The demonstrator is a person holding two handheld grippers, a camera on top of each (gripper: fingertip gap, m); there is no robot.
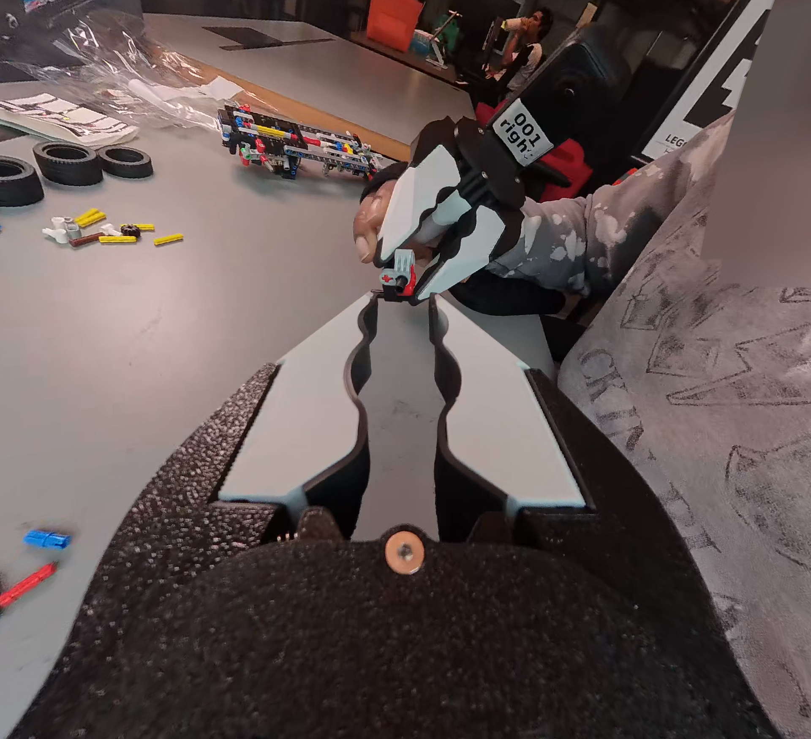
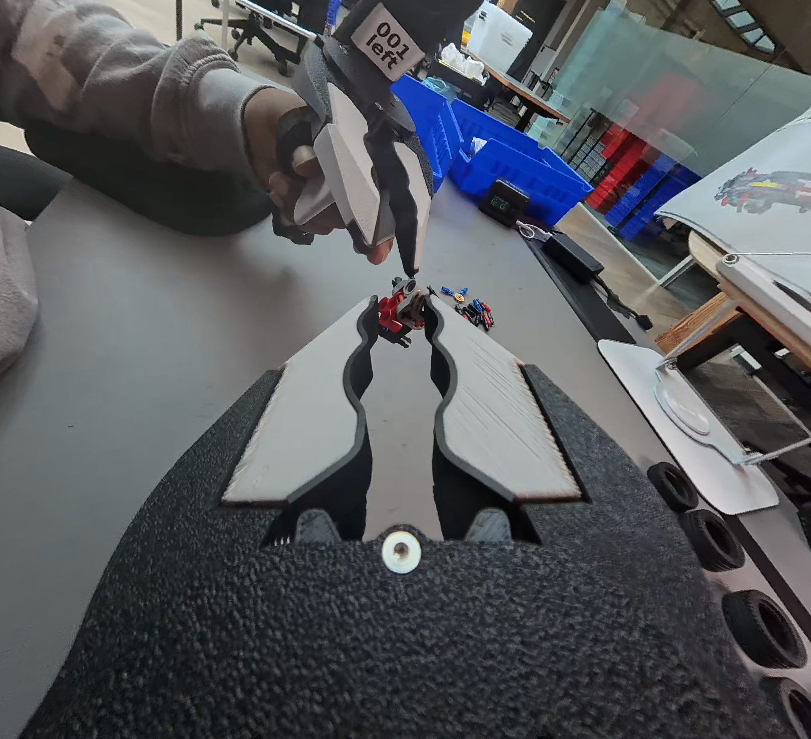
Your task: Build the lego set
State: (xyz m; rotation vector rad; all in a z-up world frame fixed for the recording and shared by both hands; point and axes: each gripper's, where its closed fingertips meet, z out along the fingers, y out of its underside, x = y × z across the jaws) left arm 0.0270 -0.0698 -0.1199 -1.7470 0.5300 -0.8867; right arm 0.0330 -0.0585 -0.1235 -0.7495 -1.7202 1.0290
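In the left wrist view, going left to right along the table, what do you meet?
Black tyres → loose yellow and white pieces → long built chassis → right gripper, jaws shut on a small red and grey assembly.

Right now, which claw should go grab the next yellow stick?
Probably the left claw: it looks open and empty, on the side of the yellow sticks. The right claw is busy gripping the small red-and-grey piece.
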